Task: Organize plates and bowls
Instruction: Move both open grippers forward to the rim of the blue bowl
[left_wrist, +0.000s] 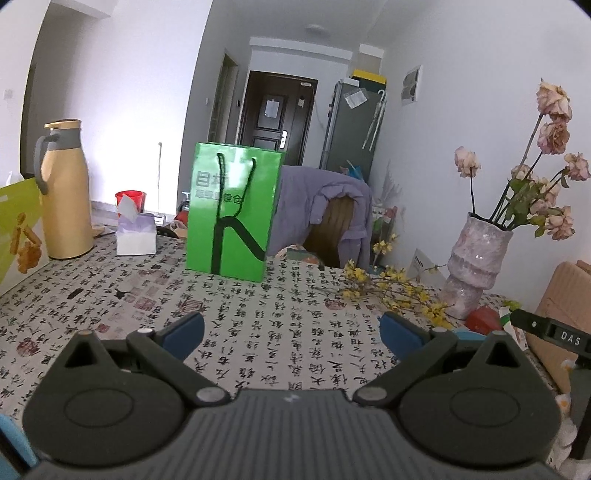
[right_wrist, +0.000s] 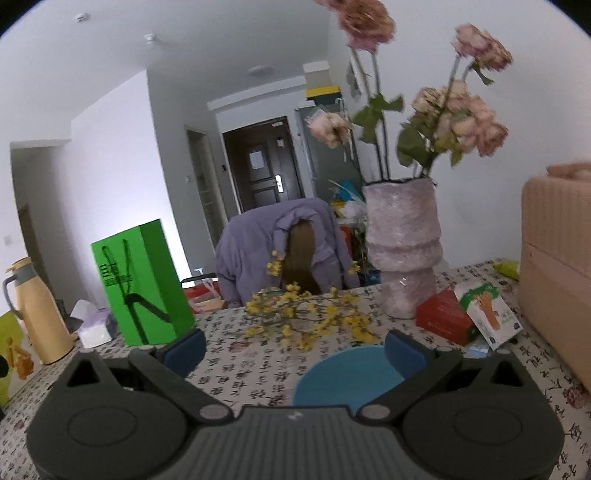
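- The right hand-held gripper (right_wrist: 295, 345) hangs over the bench (right_wrist: 236, 373) with its blue pads spread wide and nothing between them.
- The task's thing in sight is a blue plate (right_wrist: 343, 373), lying flat on the patterned cloth just under and ahead of that gripper, nearer its right pad (right_wrist: 400, 349). Whether it is a plate or a shallow bowl cannot be told for sure, since the gripper body hides its near part.
- The left hand-held gripper (left_wrist: 291, 332) is also wide open and empty, over bare cloth; no dish shows in its view.
- The step in hand seems to be the first pick of the blue plate. To do it well, the person would likely shift the right gripper a little rightward and lower it so one pad goes under the rim and the other over it.
- The yellow flower sprigs (right_wrist: 306, 317) lie just beyond the plate's far edge, and the pink vase (right_wrist: 404, 254) and red box (right_wrist: 443, 317) stand near; a near-side rim grasp probably avoids snagging them.
- A flat dish may slide on the cloth, so a slow closing would help.
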